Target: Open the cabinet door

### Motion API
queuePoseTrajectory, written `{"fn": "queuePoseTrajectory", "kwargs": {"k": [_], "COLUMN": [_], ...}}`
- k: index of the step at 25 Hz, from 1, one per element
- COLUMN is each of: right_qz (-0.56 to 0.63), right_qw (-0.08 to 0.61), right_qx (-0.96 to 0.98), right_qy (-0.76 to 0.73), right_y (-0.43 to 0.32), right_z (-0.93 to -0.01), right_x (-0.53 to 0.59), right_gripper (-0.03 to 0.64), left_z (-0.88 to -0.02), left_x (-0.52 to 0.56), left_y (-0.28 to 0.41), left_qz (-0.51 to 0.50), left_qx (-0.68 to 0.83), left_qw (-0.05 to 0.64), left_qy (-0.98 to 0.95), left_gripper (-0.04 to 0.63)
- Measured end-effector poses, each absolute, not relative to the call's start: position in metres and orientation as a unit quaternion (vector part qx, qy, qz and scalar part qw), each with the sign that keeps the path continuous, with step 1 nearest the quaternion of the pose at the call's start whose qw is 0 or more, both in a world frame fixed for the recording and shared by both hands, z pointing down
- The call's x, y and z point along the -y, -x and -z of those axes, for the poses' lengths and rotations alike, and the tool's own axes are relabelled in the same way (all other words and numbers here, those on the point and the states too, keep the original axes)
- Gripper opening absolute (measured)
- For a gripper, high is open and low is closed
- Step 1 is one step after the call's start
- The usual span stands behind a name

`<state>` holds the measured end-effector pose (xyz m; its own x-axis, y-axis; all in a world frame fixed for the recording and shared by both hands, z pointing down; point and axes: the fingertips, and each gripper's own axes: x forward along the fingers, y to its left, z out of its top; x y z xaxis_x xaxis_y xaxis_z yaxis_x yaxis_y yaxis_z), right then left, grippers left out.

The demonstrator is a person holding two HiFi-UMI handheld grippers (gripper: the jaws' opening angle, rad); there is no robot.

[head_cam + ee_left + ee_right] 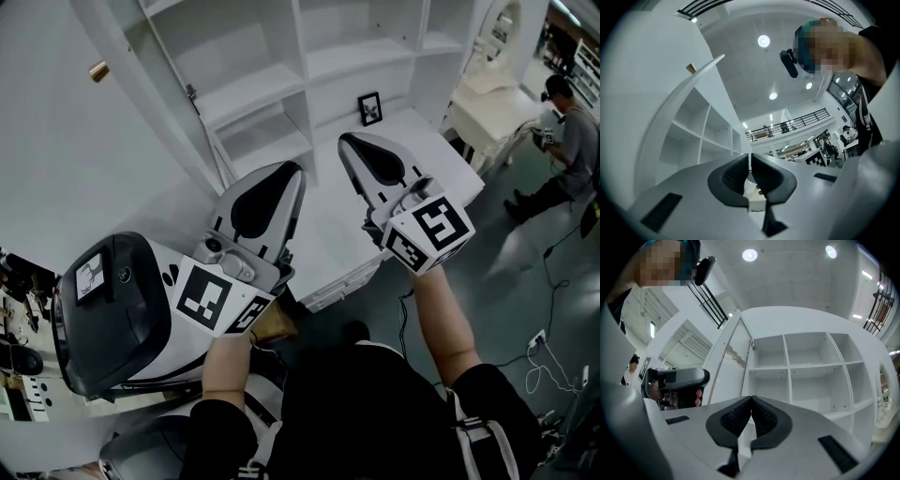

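Left hand-held gripper [750, 159] and right hand-held gripper [751, 401], both clenched empty, hover by the open cabinet door [84, 159].

The left gripper [750, 159] has its dark ribbed jaws drawn almost together, with only a thin slit between them and nothing in it. Up and left of the claw, a tall white cabinet door [651, 89] with a small brass knob [691, 68] stands swung open. White open-fronted shelving [696, 140] lies just left of the claw.

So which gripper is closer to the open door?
Left. The left gripper sits just right of the door, near its edge; the right gripper is farther right, in front of the shelves.
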<state>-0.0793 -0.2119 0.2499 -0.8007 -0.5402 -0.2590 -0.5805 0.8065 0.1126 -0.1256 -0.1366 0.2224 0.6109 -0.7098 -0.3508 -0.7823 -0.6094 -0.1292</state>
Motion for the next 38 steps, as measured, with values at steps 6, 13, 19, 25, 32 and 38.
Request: {"fn": "queuePoseTrajectory", "kwargs": {"k": [6, 13, 19, 25, 32, 38], "right_qz": [-0.074, -0.058, -0.055, -0.058, -0.064, -0.066], "right_qw": [0.102, 0.097, 0.087, 0.079, 0.076, 0.073], "right_qx": [-0.942, -0.941, -0.94, -0.938, -0.939, -0.94], "right_qy": [0.311, 0.319, 0.325, 0.332, 0.33, 0.326], "right_y": [0.058, 0.032, 0.016, 0.009, 0.008, 0.007], "right_z": [-0.271, -0.295, -0.313, -0.32, -0.321, -0.322], "right_x": [0.217, 0.218, 0.221, 0.226, 0.229, 0.23], "right_gripper": [0.018, 0.017, 0.017, 0.015, 0.015, 0.015], "left_z": [-0.257, -0.29, -0.309, -0.317, -0.32, -0.324], "left_x": [0.164, 0.188, 0.206, 0.218, 0.225, 0.228], "left_y": [0.102, 0.082, 0.077, 0.081, 0.083, 0.081], "left_qz": [-0.11, -0.109, -0.086, -0.079, -0.077, -0.074], "left_qx": [-0.42, -0.413, -0.435, -0.448, -0.456, -0.458], "left_qw": [0.103, 0.063, 0.061, 0.051, 0.05, 0.046], "left_qy": [0.895, 0.902, 0.894, 0.889, 0.885, 0.885], "left_gripper": [0.03, 0.029, 0.029, 0.029, 0.029, 0.029]}}
